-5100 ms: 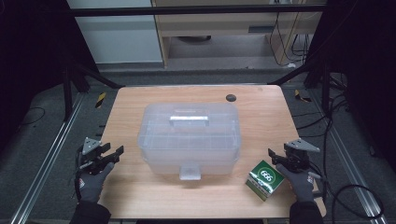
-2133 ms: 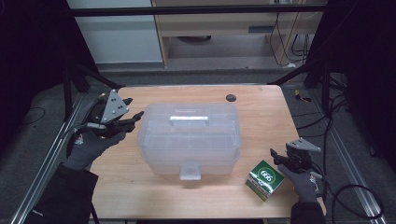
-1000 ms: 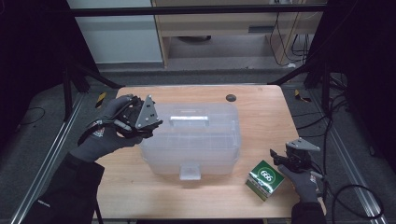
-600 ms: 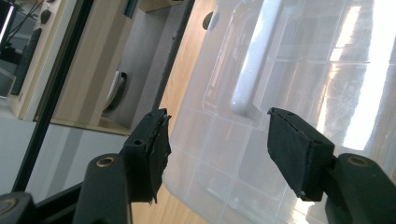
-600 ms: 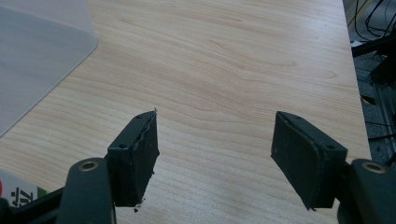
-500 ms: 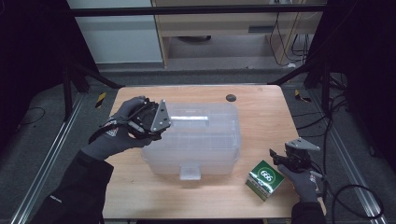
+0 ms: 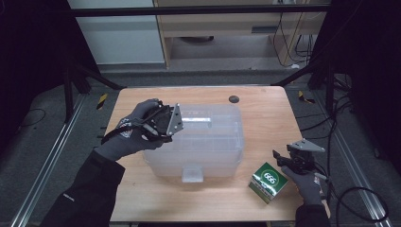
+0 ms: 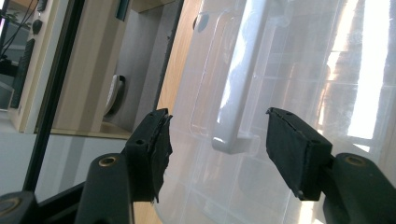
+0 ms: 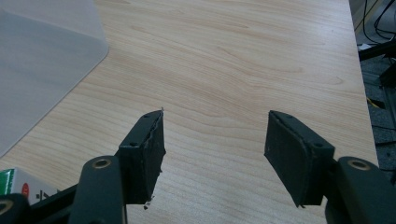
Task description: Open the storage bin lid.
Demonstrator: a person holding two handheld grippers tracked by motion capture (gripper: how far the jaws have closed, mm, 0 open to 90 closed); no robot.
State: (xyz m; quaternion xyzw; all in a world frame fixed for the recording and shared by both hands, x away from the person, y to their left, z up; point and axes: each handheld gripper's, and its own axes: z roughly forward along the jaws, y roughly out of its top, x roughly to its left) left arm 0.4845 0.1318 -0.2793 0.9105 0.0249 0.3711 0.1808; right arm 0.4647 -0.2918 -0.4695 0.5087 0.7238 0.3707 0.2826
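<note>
- Desk (image 7: 265,118) of light wood carries a large clear plastic storage box with a lid (image 7: 213,142) at its middle, lying flat, its front latch toward the person.
- Left tool (image 8: 215,140), held in a grey-gloved left hand (image 7: 130,135), hangs over the box's left end; its 2 black jaws stand apart on either side of the near end of the white plastic handle on the lid (image 8: 240,79), not touching it.
- In the high view the left tool (image 7: 165,124) is turned on its side, its grey plate facing right.
- Right tool (image 9: 215,144) sits near the desk's right front edge with its 2 jaws apart over bare wood, gripping nothing.
- Small green and white carton marked 666 (image 7: 268,182) rests on the desk just beside the right tool (image 7: 283,158), to the right of the box's front corner and clear of it.
- Small dark round disc (image 7: 233,99) lies near the far edge of the desk, behind the box.
</note>
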